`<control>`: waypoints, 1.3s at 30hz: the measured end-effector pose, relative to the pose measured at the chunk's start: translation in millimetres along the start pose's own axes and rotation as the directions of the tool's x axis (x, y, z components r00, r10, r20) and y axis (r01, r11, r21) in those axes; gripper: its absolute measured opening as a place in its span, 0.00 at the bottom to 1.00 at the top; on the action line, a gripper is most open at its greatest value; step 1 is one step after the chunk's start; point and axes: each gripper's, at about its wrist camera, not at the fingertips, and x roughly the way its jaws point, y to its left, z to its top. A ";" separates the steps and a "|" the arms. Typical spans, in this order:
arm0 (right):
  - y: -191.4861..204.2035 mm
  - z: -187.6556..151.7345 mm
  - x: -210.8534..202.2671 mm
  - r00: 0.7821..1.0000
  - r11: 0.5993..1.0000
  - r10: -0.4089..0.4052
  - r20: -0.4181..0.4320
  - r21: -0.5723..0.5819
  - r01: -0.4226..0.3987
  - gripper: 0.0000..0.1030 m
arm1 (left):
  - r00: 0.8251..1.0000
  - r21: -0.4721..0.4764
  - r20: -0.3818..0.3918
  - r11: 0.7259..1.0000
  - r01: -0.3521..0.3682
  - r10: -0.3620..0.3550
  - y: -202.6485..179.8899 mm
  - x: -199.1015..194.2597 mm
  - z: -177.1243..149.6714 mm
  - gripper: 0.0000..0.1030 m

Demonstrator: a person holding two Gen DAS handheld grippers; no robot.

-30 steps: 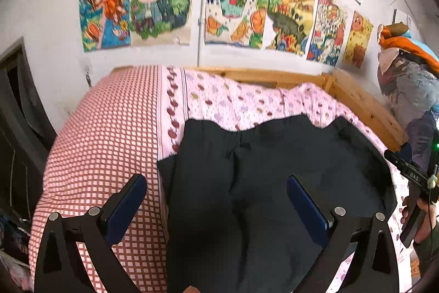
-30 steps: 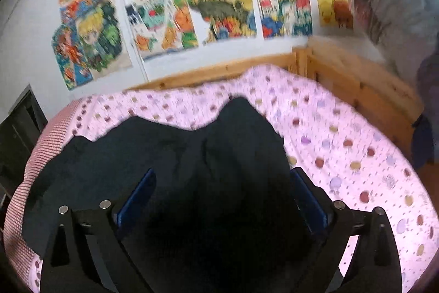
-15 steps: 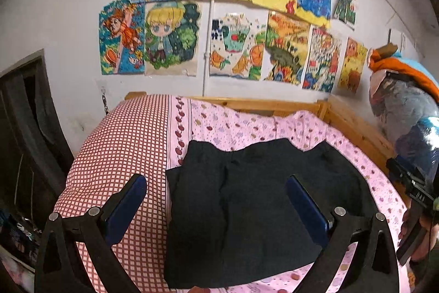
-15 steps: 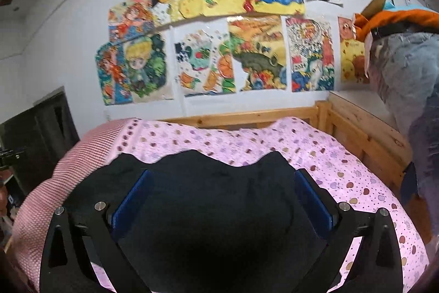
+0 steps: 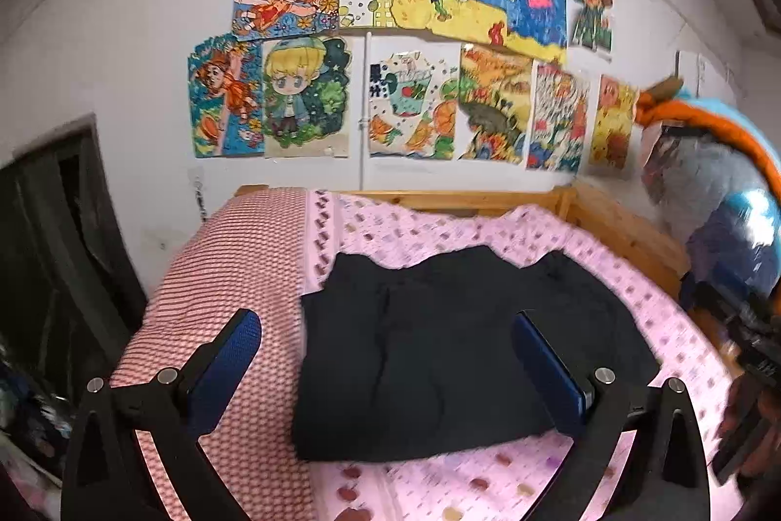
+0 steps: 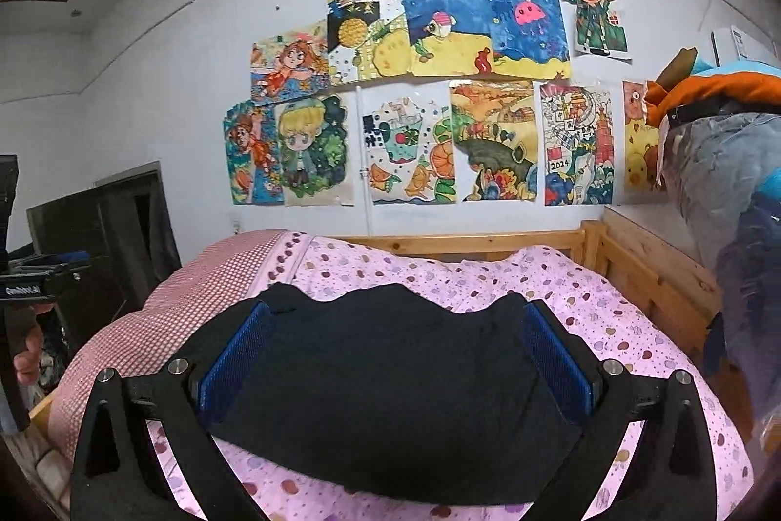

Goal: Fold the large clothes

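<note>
Change: both grippers have pulled up and back since a second ago, so the whole folded garment now shows.
Left wrist view: left gripper (image 5: 388, 350) hangs wide open, holding nothing, above the black garment (image 5: 439, 355), which lies folded flat on the pink spotted bedspread (image 5: 488, 228) beside its red checked part (image 5: 234, 257).
Right wrist view: right gripper (image 6: 395, 350) is spread wide and empty over the garment (image 6: 390, 384); drawings (image 6: 415, 106) cover the wall behind.
</note>
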 end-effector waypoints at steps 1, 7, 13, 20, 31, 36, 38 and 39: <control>2.0 -1.5 -5.1 1.000 1.000 0.005 -0.003 -0.002 -0.005 0.98 | 1.000 0.009 -0.005 1.000 -0.002 0.002 -0.6 -2.3 -2.6 1.00; 13.8 -9.5 -23.9 1.000 1.000 0.011 0.002 -0.027 -0.011 0.98 | 1.000 0.012 0.002 1.000 0.011 -0.011 0.7 -23.0 -17.6 1.00; 23.7 -13.6 -41.4 0.999 0.999 0.035 0.016 -0.038 -0.034 0.98 | 0.999 0.018 0.032 1.000 -0.018 0.017 -0.6 -40.7 -29.3 1.00; 32.3 -23.5 -56.9 0.998 0.997 0.052 0.032 -0.062 -0.050 0.98 | 0.999 0.063 0.049 0.998 -0.021 0.018 -11.7 -56.3 -49.2 1.00; 39.5 -35.3 -75.1 0.997 0.993 0.061 0.041 -0.100 -0.057 0.98 | 0.996 0.050 0.083 0.998 -0.030 0.026 -21.7 -74.3 -75.0 1.00; 40.2 -46.4 -80.6 0.998 0.992 0.059 0.036 -0.112 -0.054 0.98 | 0.995 0.049 0.093 0.998 -0.041 0.036 -20.3 -74.8 -82.6 1.00; 40.7 -49.7 -82.4 0.998 0.992 0.052 0.038 -0.115 -0.048 0.98 | 0.993 0.050 0.103 0.997 -0.058 0.052 -20.2 -76.1 -88.3 1.00; 40.5 -51.4 -83.1 0.998 0.992 0.054 0.037 -0.115 -0.049 0.98 | 0.993 0.047 0.106 0.997 -0.061 0.056 -19.7 -77.1 -91.5 1.00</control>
